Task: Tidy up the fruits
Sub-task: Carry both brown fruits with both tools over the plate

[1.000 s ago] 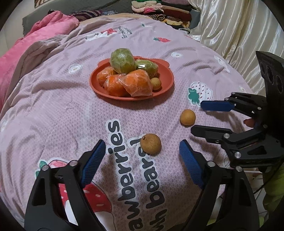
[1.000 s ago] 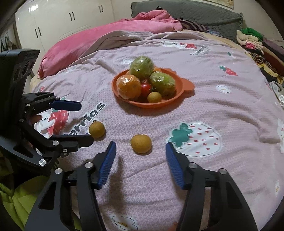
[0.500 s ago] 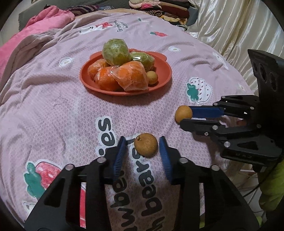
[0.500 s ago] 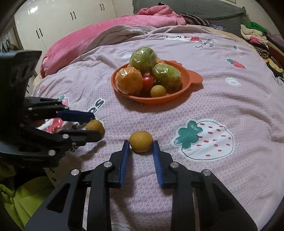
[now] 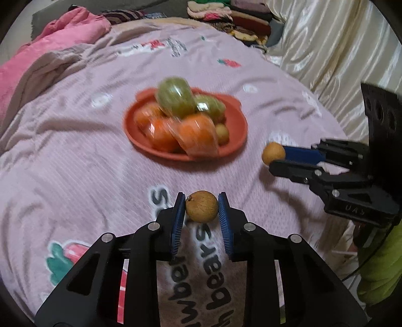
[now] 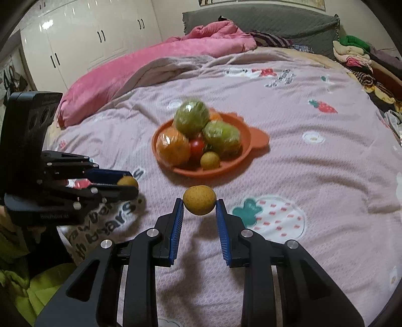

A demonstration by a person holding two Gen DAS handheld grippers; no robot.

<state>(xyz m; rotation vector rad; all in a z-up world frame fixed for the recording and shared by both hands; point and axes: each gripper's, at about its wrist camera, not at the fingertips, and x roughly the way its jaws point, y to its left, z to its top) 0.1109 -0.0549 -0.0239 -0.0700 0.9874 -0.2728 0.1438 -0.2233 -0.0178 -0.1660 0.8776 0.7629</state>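
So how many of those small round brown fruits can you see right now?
3: one brown fruit clamped in the left gripper, one in the right gripper, one on the orange plate. The bigger wrapped fruits may hide others.

I see a bed [image 6: 314, 176] under a pale pink strawberry-print cover. At its far side lie a bunched pink duvet [image 6: 155, 63] and a grey quilted headboard [image 6: 263, 20]. Glossy white wardrobes [image 6: 88, 37] stand far left, folded clothes [image 6: 356, 55] far right, and a cream satin curtain [image 5: 326, 50] hangs beyond.
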